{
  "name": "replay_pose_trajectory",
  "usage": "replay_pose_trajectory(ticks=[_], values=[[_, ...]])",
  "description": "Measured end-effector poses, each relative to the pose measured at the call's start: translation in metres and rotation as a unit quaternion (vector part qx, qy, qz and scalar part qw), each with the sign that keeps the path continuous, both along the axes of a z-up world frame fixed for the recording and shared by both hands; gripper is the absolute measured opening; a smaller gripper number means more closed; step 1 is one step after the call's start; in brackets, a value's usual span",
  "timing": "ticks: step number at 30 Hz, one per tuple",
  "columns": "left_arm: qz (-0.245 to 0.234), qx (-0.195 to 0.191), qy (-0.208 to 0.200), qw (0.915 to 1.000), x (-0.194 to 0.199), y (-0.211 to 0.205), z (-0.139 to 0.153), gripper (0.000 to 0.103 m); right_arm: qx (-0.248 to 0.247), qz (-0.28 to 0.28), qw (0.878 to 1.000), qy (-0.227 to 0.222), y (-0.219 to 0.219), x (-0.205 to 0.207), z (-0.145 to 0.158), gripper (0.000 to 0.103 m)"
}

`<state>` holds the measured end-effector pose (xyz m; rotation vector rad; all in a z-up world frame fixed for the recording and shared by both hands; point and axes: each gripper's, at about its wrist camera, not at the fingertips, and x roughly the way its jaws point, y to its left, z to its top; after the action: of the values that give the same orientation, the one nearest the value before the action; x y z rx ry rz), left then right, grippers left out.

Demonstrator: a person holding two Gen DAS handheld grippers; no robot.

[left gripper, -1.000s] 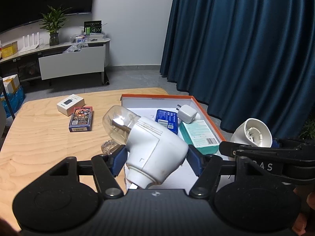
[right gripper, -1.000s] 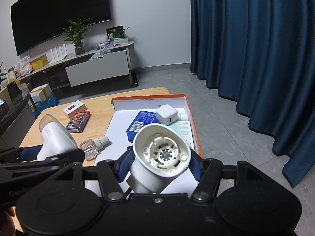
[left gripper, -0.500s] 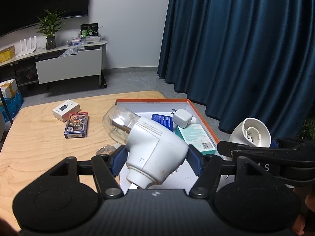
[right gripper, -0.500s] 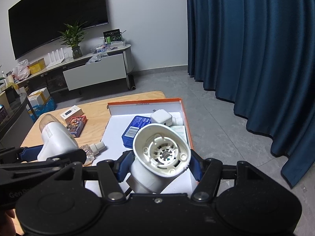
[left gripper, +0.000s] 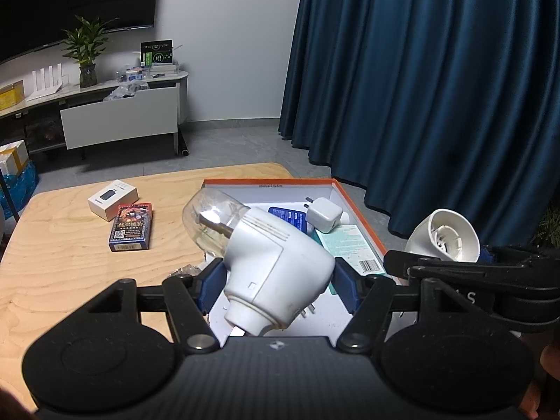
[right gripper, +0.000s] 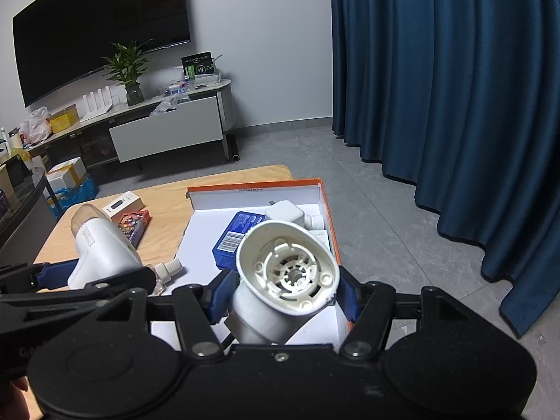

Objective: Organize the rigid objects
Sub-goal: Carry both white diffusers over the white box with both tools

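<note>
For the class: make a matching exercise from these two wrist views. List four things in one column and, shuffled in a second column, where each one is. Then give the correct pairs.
Things
1. white device with clear dome
2. white funnel-shaped part
3. white charger cube
4. card deck box

Places
A. lying on the bare wooden table
B. clamped in the right hand-held gripper
C. resting inside the orange-rimmed box
D. clamped in the left hand-held gripper

Pairs: 1-D, 2-B, 3-C, 4-A
</note>
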<state>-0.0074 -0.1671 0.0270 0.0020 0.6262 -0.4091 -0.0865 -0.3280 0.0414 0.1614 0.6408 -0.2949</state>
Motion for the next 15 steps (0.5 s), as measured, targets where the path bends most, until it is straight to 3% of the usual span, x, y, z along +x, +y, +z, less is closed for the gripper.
replay_pose_trajectory(ticks=[15], values=[[0.001, 0.002, 0.007, 1.0000, 0.013, -0.002, -0.001, 0.067, -0.003, 0.000, 1.000, 0.005, -0.005, 0.015, -0.002, 0.074]])
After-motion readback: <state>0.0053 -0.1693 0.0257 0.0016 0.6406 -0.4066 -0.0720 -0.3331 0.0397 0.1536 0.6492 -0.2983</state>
